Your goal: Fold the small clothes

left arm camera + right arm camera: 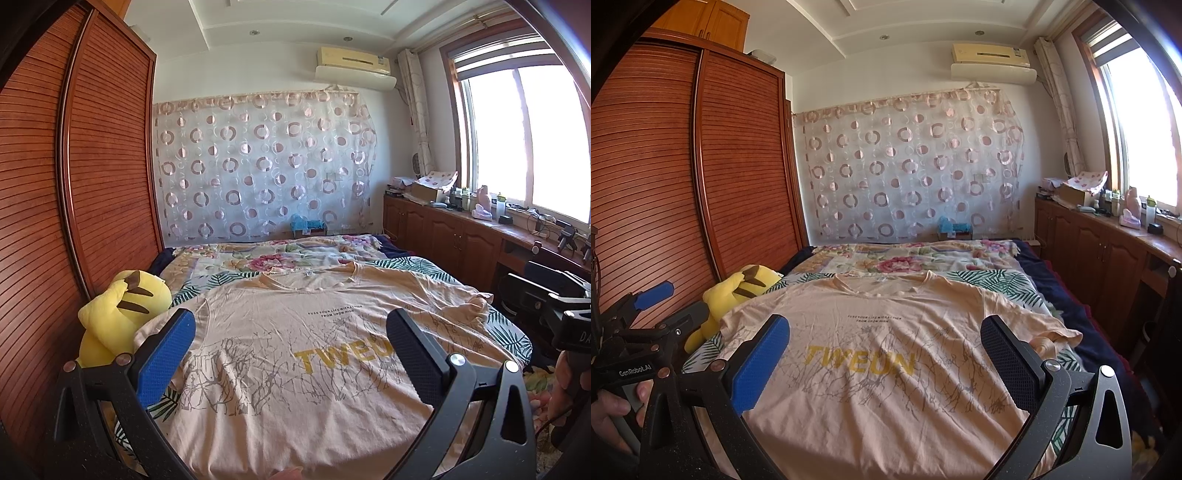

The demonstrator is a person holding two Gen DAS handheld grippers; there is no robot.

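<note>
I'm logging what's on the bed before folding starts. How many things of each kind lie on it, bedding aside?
T-shirt: 1, peach, spread flat, front up
Plush toy: 1, yellow, at the bed's left edge beside the wardrobe
Total: 2
Both the left gripper and the right gripper are open above the shirt.

Both views low over bed [413, 264]

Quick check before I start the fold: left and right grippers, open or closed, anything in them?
Left gripper: open, holding nothing, poised above the T-shirt.
Right gripper: open, holding nothing, also above the T-shirt.
</note>
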